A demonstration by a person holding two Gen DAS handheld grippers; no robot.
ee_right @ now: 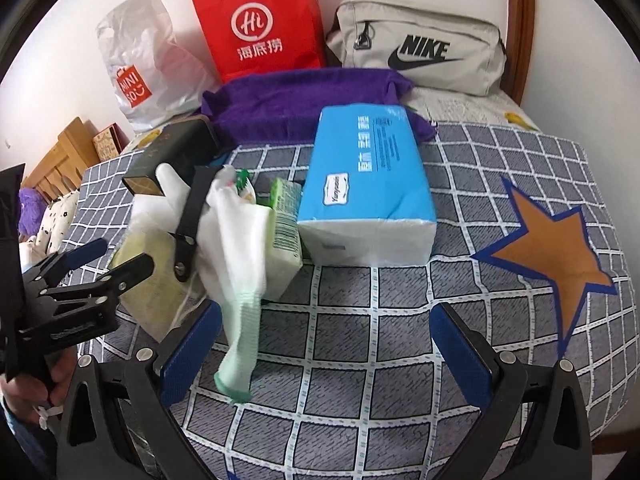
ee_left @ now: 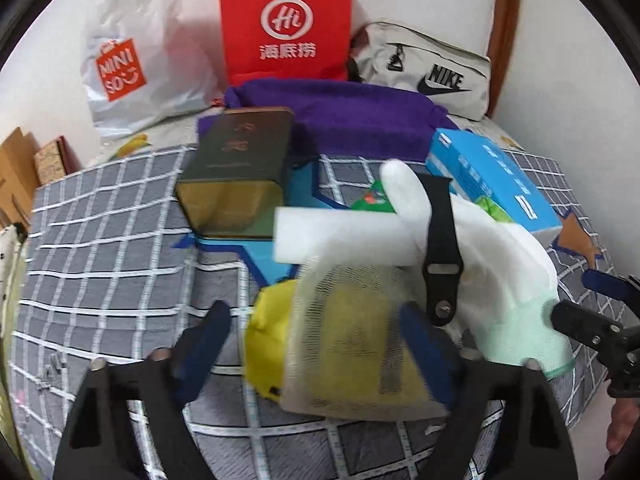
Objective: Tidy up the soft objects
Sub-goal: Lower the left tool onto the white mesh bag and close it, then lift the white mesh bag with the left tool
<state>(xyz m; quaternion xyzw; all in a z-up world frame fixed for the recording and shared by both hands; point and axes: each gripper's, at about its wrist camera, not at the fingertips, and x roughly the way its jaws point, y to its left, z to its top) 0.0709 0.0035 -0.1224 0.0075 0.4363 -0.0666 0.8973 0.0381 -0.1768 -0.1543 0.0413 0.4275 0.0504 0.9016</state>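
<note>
The left gripper [ee_left: 316,344] is nearer: its spread jaws stand on both sides of the mesh pouch [ee_left: 356,336], not pinching. The right gripper [ee_right: 324,356], jaws spread and empty, has the pile on its left.

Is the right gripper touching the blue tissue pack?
Apart. In the right wrist view the right gripper hangs open over bare checked cover, and that cover shows between its fingertips and the blue tissue pack.

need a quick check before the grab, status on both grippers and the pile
Left gripper open around mesh-bagged sponge. Right gripper open, empty. White glove draped over the pile.
</note>
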